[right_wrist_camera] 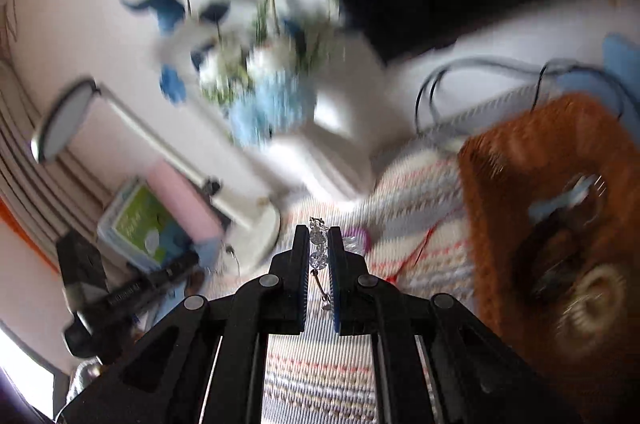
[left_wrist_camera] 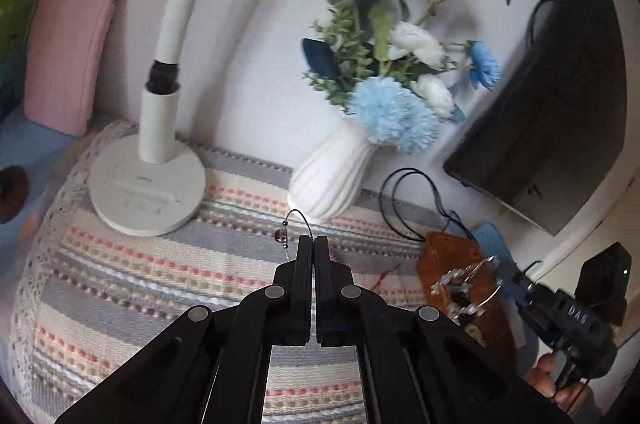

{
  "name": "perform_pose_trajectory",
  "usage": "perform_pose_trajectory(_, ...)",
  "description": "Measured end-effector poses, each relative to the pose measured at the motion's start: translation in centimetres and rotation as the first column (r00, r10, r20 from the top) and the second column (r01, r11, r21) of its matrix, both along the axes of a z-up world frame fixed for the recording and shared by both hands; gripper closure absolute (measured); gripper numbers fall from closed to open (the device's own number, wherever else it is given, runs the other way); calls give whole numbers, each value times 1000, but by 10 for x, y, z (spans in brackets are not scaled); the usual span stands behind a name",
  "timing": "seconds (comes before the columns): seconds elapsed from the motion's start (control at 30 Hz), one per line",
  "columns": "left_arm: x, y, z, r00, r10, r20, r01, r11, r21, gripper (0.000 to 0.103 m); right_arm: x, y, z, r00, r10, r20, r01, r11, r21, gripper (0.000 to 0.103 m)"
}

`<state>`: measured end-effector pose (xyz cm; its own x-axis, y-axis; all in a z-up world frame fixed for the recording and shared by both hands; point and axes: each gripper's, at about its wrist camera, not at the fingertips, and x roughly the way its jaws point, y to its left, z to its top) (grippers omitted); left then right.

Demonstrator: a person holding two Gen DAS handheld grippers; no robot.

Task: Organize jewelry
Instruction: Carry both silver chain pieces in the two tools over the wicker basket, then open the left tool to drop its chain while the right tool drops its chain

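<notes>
From the left wrist, the left gripper (left_wrist_camera: 313, 239) has its jaws pressed together on a thin silver wire chain with a small bead (left_wrist_camera: 289, 227), held above the striped woven cloth (left_wrist_camera: 120, 264). The step in hand looks like carrying jewelry to the brown woven basket (left_wrist_camera: 452, 256) at right. The white ribbed vase of blue flowers (left_wrist_camera: 328, 179) and white lamp base (left_wrist_camera: 148, 191) stand near.

From the right wrist (badly blurred), the right gripper (right_wrist_camera: 319, 244) is clamped on a crystal-beaded bracelet (right_wrist_camera: 318, 248). Next it likely needs lowering into the basket, past the black cord (right_wrist_camera: 440, 83).
</notes>
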<state>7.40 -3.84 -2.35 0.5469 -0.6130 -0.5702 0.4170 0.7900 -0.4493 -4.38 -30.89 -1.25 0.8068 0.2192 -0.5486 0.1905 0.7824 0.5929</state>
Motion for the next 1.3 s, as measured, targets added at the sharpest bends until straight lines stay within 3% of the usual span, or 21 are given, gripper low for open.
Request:
perform_pose_trajectory(0.2,-9,-43,19,994,-103,39,104,995,-8,103,-22,-43,37,988,-153,9,153,981,-123,94)
perform_pose_trajectory(0.5,-39,-133,34,949,-309,65,309,951,4,103,-76,-118,40,934,-355,-36,348,928,-137,94)
perform_pose_trajectory(0.83,-76,-223,3,874,-485,-29,486,871,65,103,-101,-135,24,925,-365,-105,341,920,-191,94)
perform_pose_trajectory(0.97,-96,-248,-14,862,-504,-53,506,849,151,103,-101,-137,16,927,-354,-127,327,925,-194,94)
perform_pose_trajectory(1.3,-125,-277,-47,836,-530,-138,548,815,189,103,-91,-140,-23,925,-319,-207,285,942,-178,94)
